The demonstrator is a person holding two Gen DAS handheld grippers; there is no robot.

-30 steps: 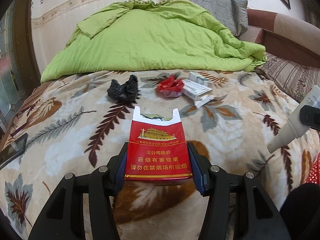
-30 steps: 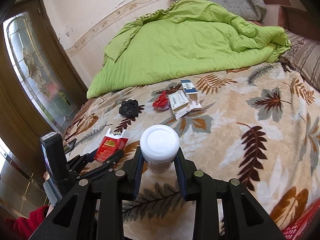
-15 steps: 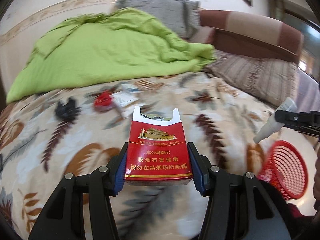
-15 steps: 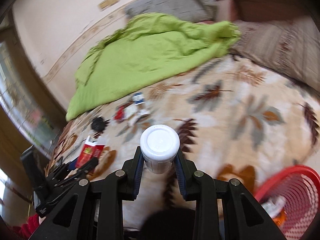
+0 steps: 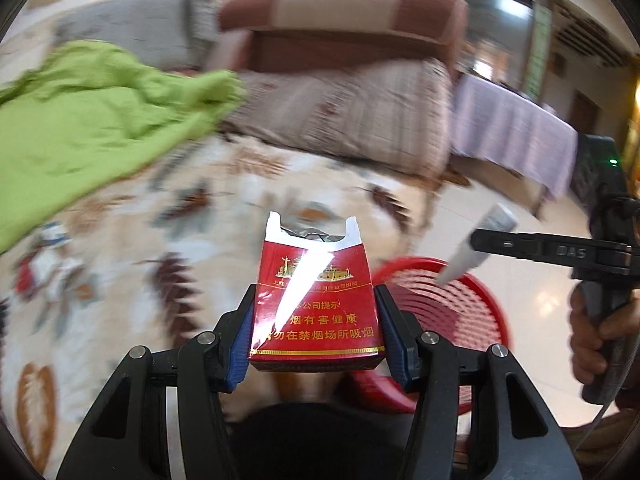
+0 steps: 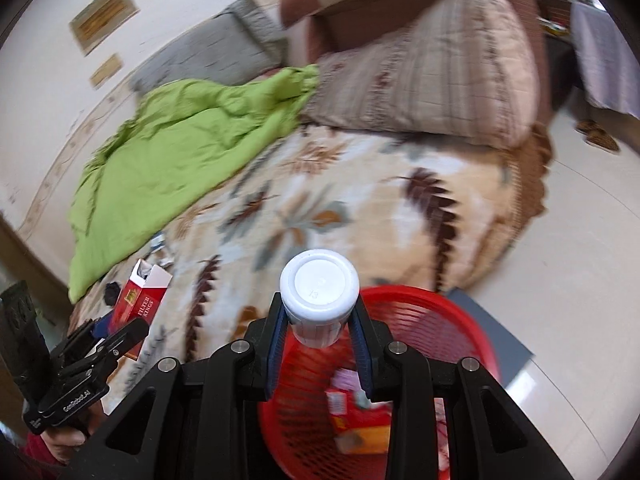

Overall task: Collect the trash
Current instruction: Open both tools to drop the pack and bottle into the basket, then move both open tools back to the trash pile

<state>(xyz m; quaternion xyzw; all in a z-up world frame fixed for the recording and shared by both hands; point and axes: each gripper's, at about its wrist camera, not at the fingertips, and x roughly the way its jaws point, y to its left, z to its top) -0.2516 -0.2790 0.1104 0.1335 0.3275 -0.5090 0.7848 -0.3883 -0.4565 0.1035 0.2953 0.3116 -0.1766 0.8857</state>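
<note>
Trash on bed [image 6: 304,216]: scraps lie blurred at the left edge of the left wrist view, well apart from both tools; a hurried return could miss them.
Red basket [image 6: 452,320]: sits on the floor just beside the bed, lower centre of the right wrist view, already holding wrappers; a drop from outside its rim would land on the floor.
Cigarette pack [image 5: 316,308]: clamped upright in the left tool [image 5: 316,332], lower centre, basket rim only partly behind it; released here, it likely falls short.
White bottle [image 6: 319,292]: gripped by the closed right tool [image 6: 320,334] over the basket's near edge; it could bounce off the rim.
</note>
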